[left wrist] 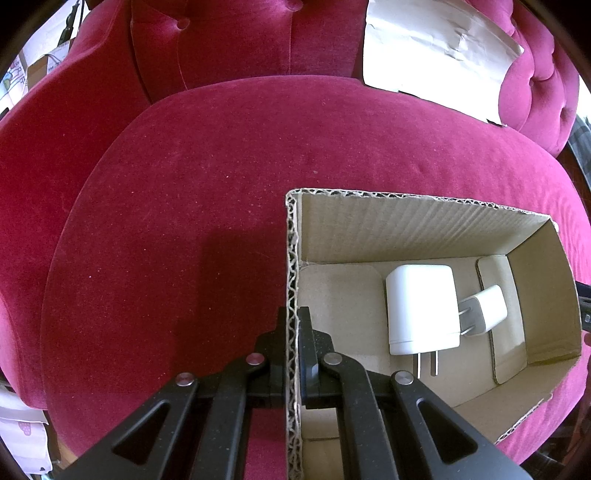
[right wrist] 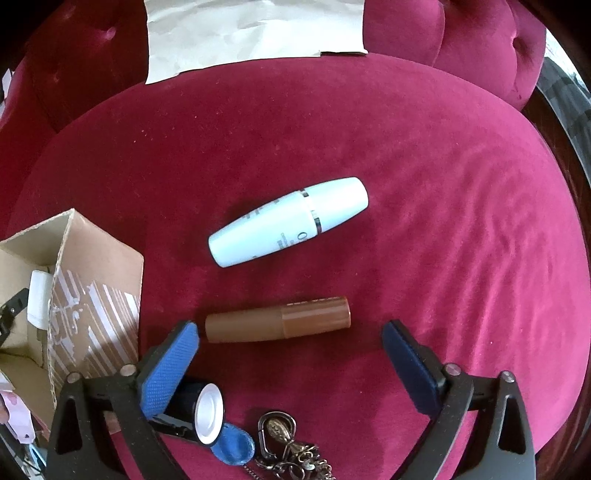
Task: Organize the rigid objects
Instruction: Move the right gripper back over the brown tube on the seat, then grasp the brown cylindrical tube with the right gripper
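My left gripper (left wrist: 293,321) is shut on the left wall of an open cardboard box (left wrist: 293,258) that rests on the red velvet seat. Inside the box lie a large white charger (left wrist: 421,306) and a small white charger (left wrist: 487,308). In the right wrist view my right gripper (right wrist: 291,332) stands open, its blue pads on either side of a brown tube (right wrist: 277,320) lying flat, not touching it. A white bottle (right wrist: 288,221) lies on the cushion just beyond the tube. The box (right wrist: 96,295) shows at the left of this view.
A black cylinder with a white cap (right wrist: 207,413), a blue disc (right wrist: 234,448) and a metal keychain (right wrist: 284,439) lie near the front edge by the right gripper. A sheet of pale paper (right wrist: 251,33) leans on the red chair back (left wrist: 221,40).
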`<action>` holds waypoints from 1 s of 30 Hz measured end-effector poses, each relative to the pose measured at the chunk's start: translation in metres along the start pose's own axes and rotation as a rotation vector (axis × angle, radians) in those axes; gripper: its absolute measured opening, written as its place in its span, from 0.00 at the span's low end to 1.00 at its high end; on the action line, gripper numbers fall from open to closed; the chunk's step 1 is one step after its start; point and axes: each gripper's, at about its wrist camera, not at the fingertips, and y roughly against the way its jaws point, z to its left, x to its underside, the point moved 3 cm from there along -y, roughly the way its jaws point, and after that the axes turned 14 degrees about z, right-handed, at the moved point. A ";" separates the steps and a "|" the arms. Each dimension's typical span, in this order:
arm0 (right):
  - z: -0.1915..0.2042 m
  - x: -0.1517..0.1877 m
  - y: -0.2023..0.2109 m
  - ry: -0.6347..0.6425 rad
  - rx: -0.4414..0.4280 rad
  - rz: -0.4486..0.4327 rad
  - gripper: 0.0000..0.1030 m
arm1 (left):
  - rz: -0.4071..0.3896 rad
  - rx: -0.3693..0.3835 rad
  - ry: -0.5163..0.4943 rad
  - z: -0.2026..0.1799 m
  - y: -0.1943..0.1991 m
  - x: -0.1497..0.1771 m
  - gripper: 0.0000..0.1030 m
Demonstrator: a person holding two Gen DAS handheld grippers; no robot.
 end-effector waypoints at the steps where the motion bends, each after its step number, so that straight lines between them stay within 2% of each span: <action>1: 0.000 0.000 0.001 0.002 0.007 -0.003 0.84 | 0.000 -0.001 0.000 0.000 0.000 0.000 0.03; 2: 0.000 -0.001 0.003 0.005 0.012 -0.008 0.77 | 0.000 -0.001 0.000 0.001 0.000 0.000 0.03; 3: -0.001 -0.001 0.005 0.005 0.013 -0.010 0.74 | 0.000 -0.001 0.000 0.000 0.000 0.000 0.03; 17: -0.010 -0.002 0.008 -0.011 0.009 -0.018 0.74 | 0.000 0.000 0.000 0.000 0.000 0.000 0.03; 30: -0.002 0.001 0.050 0.012 0.025 -0.069 0.74 | 0.000 -0.002 0.001 -0.001 0.000 0.000 0.03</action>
